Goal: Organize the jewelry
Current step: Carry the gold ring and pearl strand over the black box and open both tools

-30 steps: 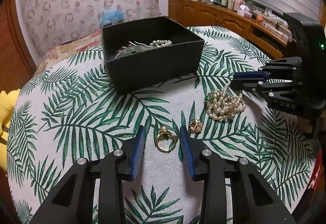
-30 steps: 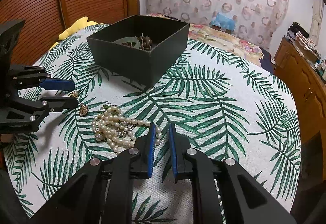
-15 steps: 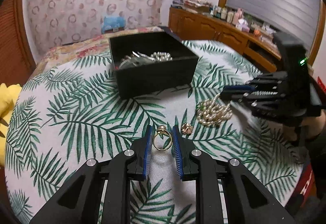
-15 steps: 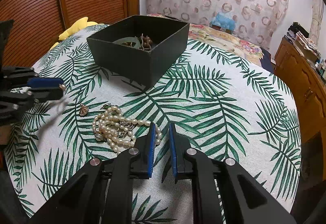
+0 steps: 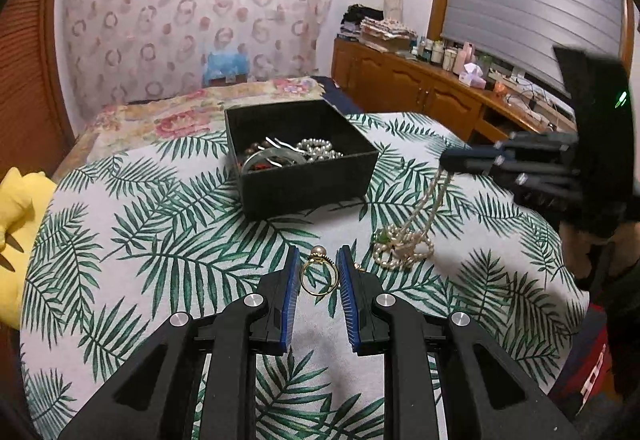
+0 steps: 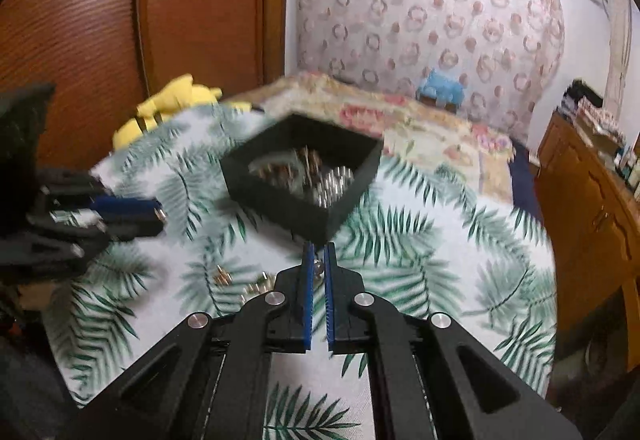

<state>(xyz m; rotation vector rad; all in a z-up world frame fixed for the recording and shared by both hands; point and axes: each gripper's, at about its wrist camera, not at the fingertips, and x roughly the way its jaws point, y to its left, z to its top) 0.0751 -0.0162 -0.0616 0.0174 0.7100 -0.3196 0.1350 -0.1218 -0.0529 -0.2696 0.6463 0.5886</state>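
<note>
My left gripper (image 5: 319, 260) is shut on a gold ring with a pearl (image 5: 319, 292), held off the palm-print tablecloth (image 5: 160, 248). The open black box (image 5: 300, 175) with several pieces of jewelry inside stands just beyond it. At the right, my right gripper (image 5: 446, 161) is shut on a strand of the pearl necklace (image 5: 404, 244); the strand hangs down to the heap still lying on the cloth. The blurred right wrist view shows a bead (image 6: 318, 267) pinched between the pads of the right gripper (image 6: 319, 252), with the box (image 6: 280, 199) ahead and the left gripper (image 6: 158, 213) at the left.
A small flower brooch (image 5: 357, 267) lies on the cloth, half hidden behind my left gripper's right finger. A yellow plush toy (image 5: 16, 207) sits at the table's left edge. Behind are a floral bedspread (image 5: 160, 115) and a wooden cabinet (image 5: 420, 91) with bottles.
The left gripper closed on the ring and lifted it off the cloth. The right gripper closed on the necklace and rose, drawing a strand up out of the heap.
</note>
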